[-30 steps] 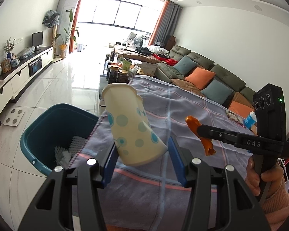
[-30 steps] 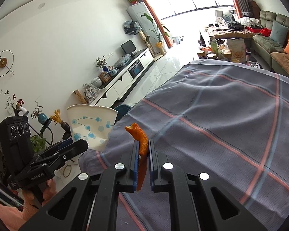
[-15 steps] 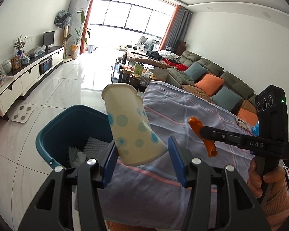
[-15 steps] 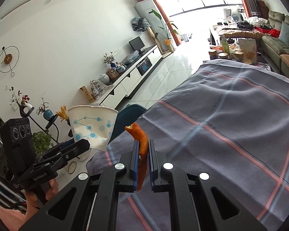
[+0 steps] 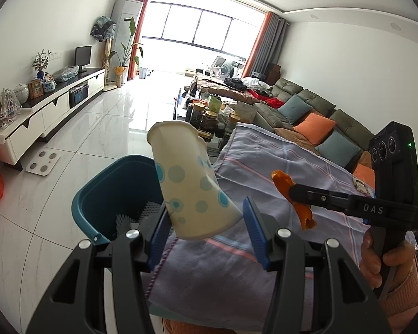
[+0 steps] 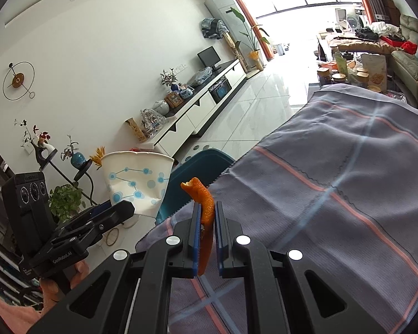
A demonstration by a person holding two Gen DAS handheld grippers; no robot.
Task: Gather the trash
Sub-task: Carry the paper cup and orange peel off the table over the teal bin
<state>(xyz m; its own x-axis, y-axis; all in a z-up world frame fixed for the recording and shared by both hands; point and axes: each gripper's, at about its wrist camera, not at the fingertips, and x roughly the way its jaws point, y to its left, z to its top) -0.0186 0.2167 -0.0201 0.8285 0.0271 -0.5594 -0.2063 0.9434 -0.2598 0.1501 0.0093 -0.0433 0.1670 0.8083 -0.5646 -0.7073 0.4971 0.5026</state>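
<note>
Two handheld grippers carry trash toward a teal bin (image 5: 103, 194) at lower left of the left wrist view. The left gripper (image 5: 206, 222), nearer it, clamps a dotted paper cup (image 5: 189, 183), mouth tilted up-left, beside the rim. The right gripper (image 6: 207, 222) pinches an orange peel (image 6: 203, 203) upright over the striped tablecloth (image 6: 348, 181).

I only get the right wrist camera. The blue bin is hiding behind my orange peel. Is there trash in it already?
Observer: Yes. The left wrist view looks down into the teal bin, and white foam netting lies at the bottom.
Operator: How is the other gripper holding the cup?
Observer: The left gripper clamps the paper cup near its base, between the blue pads. The cup is tilted, with its open mouth pointing up and away.
</note>
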